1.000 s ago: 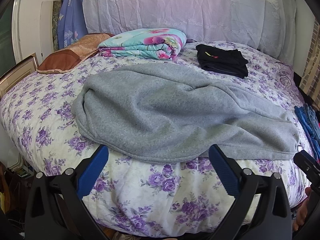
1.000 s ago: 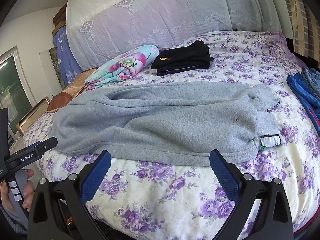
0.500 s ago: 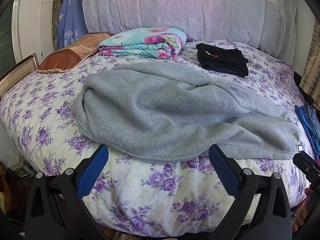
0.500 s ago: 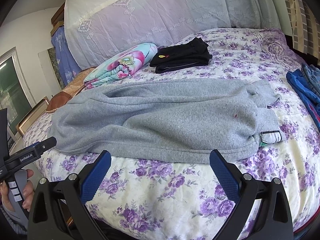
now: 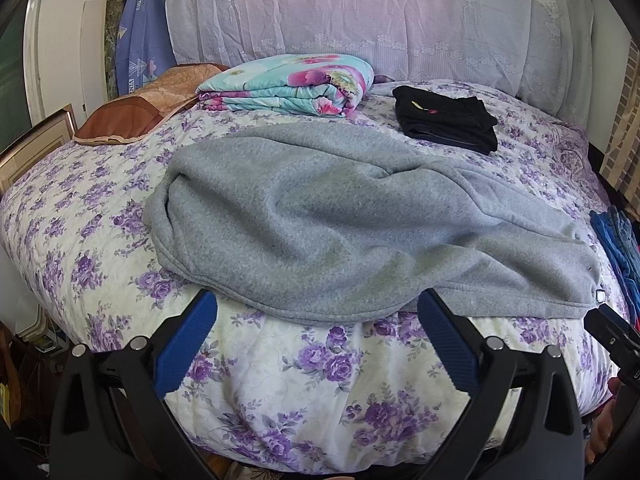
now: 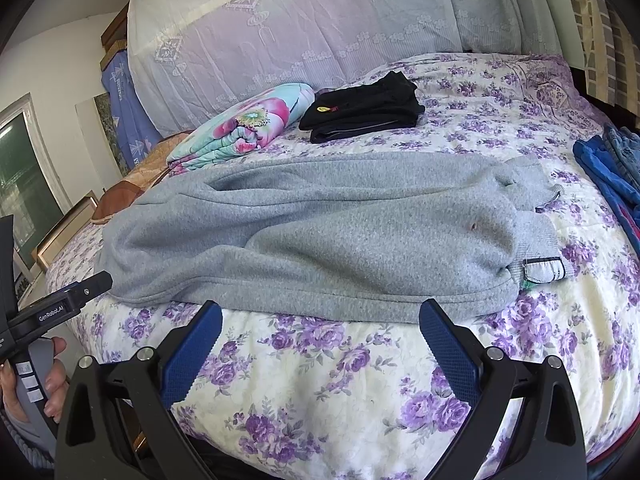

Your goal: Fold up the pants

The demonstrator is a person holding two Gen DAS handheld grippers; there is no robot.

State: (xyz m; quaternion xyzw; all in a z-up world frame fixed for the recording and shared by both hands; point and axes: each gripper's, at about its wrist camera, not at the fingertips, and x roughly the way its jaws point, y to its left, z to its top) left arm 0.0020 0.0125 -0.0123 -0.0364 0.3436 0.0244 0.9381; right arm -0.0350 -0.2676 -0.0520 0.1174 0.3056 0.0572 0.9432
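A: Where are the pants?

B: The grey pants [image 5: 340,220] lie lengthwise across the floral bed [image 5: 300,368], one leg folded over the other, near the front edge; the waistband is at the right.

A: And the tools?

B: The left tool [image 5: 316,336] is spread wide and grips nothing, hovering just short of the hem. The right tool [image 6: 320,340] is equally wide, empty.

A: Anything behind?

B: A folded floral quilt [image 5: 288,84] and a black garment [image 5: 444,118], possibly trousers.
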